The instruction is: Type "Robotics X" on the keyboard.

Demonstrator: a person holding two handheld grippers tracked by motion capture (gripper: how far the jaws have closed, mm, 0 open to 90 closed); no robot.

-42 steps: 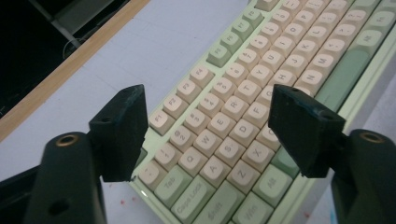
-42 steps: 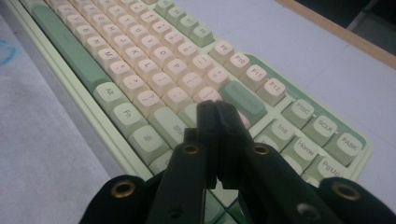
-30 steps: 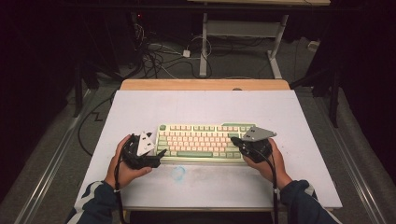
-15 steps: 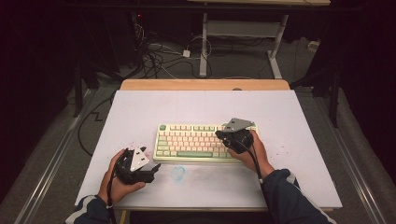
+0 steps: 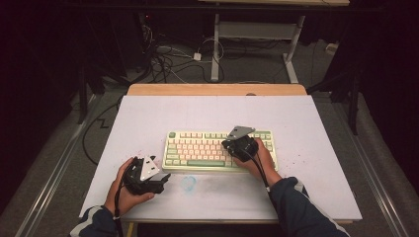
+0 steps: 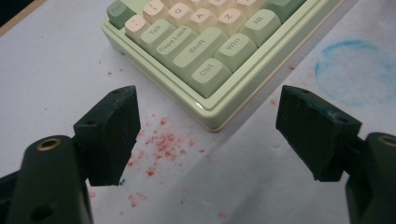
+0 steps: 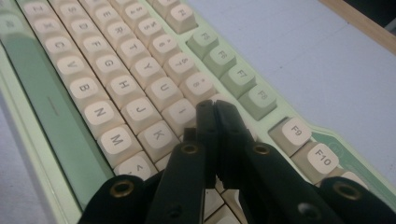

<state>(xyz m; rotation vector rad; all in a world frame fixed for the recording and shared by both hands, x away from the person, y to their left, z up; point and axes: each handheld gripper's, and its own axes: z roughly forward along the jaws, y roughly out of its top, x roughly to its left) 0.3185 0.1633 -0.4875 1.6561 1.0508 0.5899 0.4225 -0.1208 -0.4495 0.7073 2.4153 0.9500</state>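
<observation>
A pale green keyboard [image 5: 197,148] with cream keys lies on the white mat [image 5: 148,118]. My left gripper [image 5: 164,178] rests on the mat just off the keyboard's near left corner [image 6: 210,119], which lies between its wide open jaws [image 6: 208,105]. Nothing is pressed between them. My right gripper [image 5: 227,144] hovers over the right half of the keyboard. Its jaws [image 7: 215,109] are shut, with their tips just above the cream keys [image 7: 154,88] near the number row. Whether the tips touch a key I cannot tell.
A blue ring stain [image 5: 188,183] marks the mat near the front, and red specks [image 6: 159,144] lie by the keyboard's corner. The wooden table edge [image 5: 217,89] runs along the back. Cables [image 5: 168,64] and a desk frame [image 5: 257,29] are on the floor beyond.
The right gripper has slid left from the keyboard's right end to above its keys. The left gripper has drawn back from the keyboard's left end toward the near edge and sunk.
</observation>
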